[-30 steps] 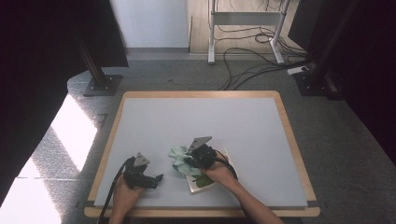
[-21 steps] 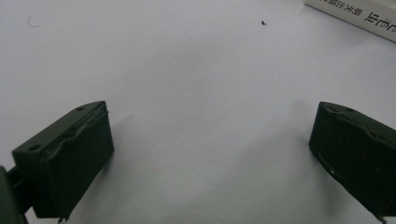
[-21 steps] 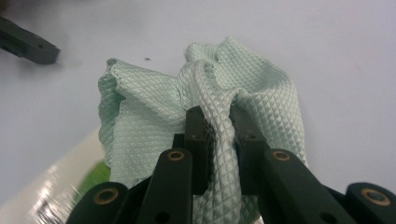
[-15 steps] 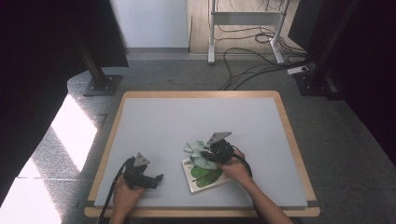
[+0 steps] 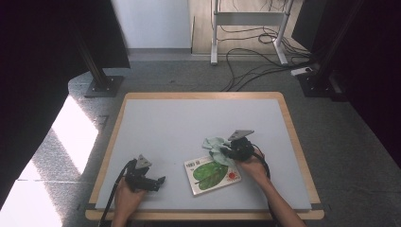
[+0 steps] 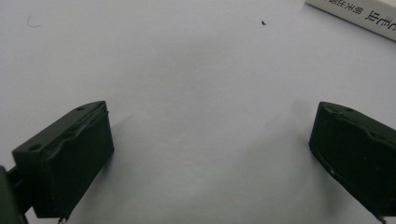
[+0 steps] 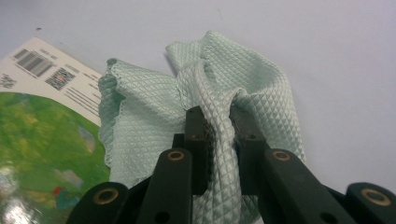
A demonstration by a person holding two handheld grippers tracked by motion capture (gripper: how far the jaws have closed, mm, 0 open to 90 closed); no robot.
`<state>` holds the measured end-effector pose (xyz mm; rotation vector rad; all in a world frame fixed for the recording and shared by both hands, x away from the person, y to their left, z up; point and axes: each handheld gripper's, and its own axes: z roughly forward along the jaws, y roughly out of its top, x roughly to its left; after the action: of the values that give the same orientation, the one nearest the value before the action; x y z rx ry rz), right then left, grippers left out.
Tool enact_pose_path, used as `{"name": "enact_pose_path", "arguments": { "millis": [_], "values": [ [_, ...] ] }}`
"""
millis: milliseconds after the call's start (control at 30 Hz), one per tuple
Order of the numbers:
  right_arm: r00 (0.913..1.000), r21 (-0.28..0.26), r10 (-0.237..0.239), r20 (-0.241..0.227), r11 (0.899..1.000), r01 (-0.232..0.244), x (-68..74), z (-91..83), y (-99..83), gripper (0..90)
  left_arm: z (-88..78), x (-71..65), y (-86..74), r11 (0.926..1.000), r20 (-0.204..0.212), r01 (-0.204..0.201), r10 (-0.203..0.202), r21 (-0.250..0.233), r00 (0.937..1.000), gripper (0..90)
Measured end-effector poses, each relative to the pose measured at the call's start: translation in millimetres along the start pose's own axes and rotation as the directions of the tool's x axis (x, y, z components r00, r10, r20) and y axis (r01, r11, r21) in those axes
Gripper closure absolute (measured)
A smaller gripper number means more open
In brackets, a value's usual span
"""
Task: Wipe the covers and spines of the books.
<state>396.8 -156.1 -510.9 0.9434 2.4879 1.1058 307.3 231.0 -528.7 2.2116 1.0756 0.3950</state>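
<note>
A pale green quilted cloth (image 5: 215, 146) lies bunched at the far right corner of a flat book with a green leaf cover (image 5: 213, 174). My right gripper (image 5: 228, 152) is shut on a fold of that cloth (image 7: 219, 135), which drapes over the book's white edge (image 7: 42, 70). Near the table's front left, my left gripper (image 5: 160, 180) rests low on the grey surface, open, with nothing between its jaws (image 6: 210, 149). A white corner of the book (image 6: 369, 18) shows at the top right of the left gripper view.
The grey table top (image 5: 189, 123) has a wooden rim (image 5: 203, 95). Beyond it, cables (image 5: 255, 66) trail over the floor by a white frame stand (image 5: 215, 28). A black stand foot (image 5: 101, 85) sits at the far left.
My right gripper has carried the cloth to the right across the book, uncovering most of the leaf cover. The left gripper has stayed put.
</note>
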Motion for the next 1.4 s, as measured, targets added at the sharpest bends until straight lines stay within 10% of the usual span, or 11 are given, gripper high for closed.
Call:
{"name": "enact_pose_path", "arguments": {
  "millis": [1400],
  "values": [
    [0.9934, 0.017, -0.115, 0.001, 0.993, 0.115, 38.5, -62.6, -55.9, 77.5, 0.1, 0.0, -0.1, 1.0, 0.0, 0.001, -0.001, -0.002, 1.0, 0.0]
  ]
}}
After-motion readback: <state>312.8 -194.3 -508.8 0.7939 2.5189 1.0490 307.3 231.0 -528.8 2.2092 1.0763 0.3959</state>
